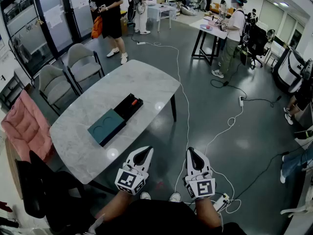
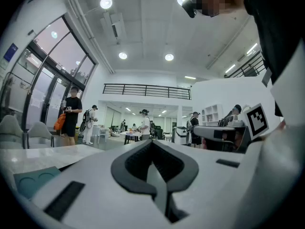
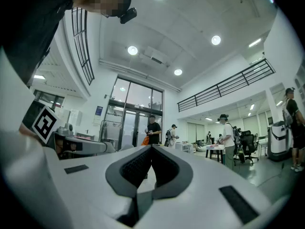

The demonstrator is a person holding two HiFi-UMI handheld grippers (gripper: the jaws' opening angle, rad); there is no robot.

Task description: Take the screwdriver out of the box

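Note:
On the marble table (image 1: 146, 80) lies an opened box: a teal lid (image 1: 106, 126) and beside it a black tray (image 1: 128, 107) holding a screwdriver with an orange-red handle (image 1: 133, 102). My left gripper (image 1: 147, 150) and right gripper (image 1: 191, 151) hover side by side off the table's near edge, well short of the box. Both are shut with nothing between their jaws. In the left gripper view the shut jaws (image 2: 151, 143) point level across the room, and a corner of the teal lid (image 2: 33, 182) shows at lower left. The right gripper view shows its shut jaws (image 3: 151, 148) aimed at the glass doors.
Two grey chairs (image 1: 80, 62) stand at the table's far left, and a pink jacket (image 1: 24, 124) hangs over another chair. A white cable (image 1: 183, 97) runs across the floor beside the table. Several people stand at the back near another table (image 1: 210, 28).

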